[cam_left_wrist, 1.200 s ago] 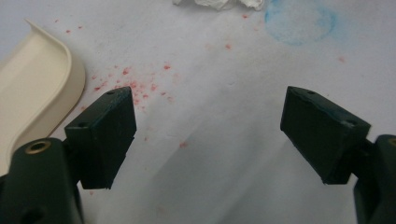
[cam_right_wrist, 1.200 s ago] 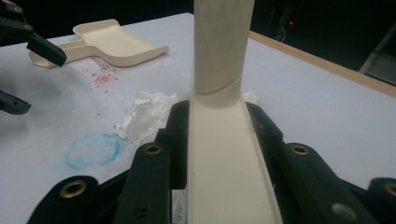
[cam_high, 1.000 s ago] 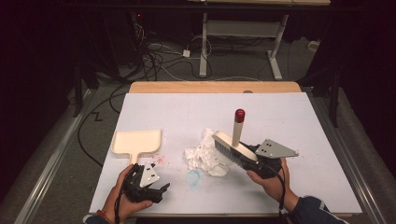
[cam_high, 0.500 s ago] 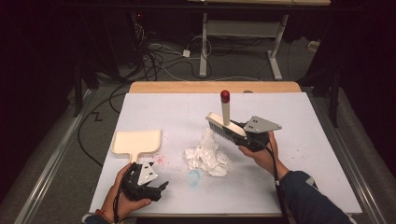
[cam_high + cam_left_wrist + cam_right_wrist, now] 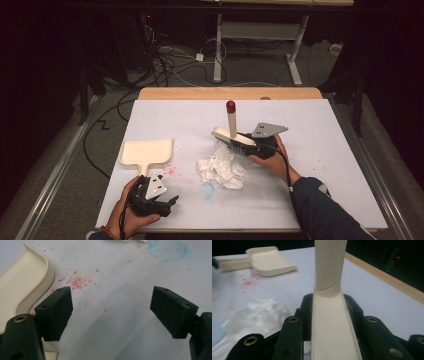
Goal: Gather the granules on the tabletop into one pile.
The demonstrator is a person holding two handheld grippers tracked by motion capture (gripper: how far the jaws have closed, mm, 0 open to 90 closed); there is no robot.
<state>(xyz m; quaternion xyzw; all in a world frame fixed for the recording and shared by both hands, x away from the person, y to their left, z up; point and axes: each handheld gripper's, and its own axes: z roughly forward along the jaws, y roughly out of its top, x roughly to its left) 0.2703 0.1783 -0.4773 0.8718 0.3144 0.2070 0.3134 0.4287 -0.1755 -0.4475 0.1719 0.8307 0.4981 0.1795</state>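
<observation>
At the left of the high view a cream dustpan (image 5: 146, 151) lies flat on the white surface (image 5: 330, 150), its short handle pointing toward the person. Just below that handle the left gripper (image 5: 167, 204) rests low in the person's left hand (image 5: 131, 212). In the left gripper view its fingers (image 5: 55, 312) stand wide apart with nothing between them, over bare surface; the dustpan's curved rim (image 5: 27, 287) lies beside the left-hand finger and a scatter of red specks (image 5: 77, 282) sits just ahead. Those red specks (image 5: 170, 171) show in the high view between the dustpan and a crumpled white wad of paper (image 5: 221, 169) near the middle of the surface, with a faint blue smudge (image 5: 207, 190) close by on the person's side. Right of the wad, the right gripper (image 5: 252, 146) is held in the person's right hand (image 5: 272, 159), the dark sleeve (image 5: 325, 210) running off to the bottom edge. Its fingers (image 5: 305, 307) pinch the cream back of a hand brush (image 5: 232, 136); the right gripper view shows them pressed against both sides of it. The brush sits just beyond the wad, dark bristles pointing down by the paper's far edge, though whether they touch it I cannot tell. Its handle rises steeply to a red tip (image 5: 230, 106).
</observation>
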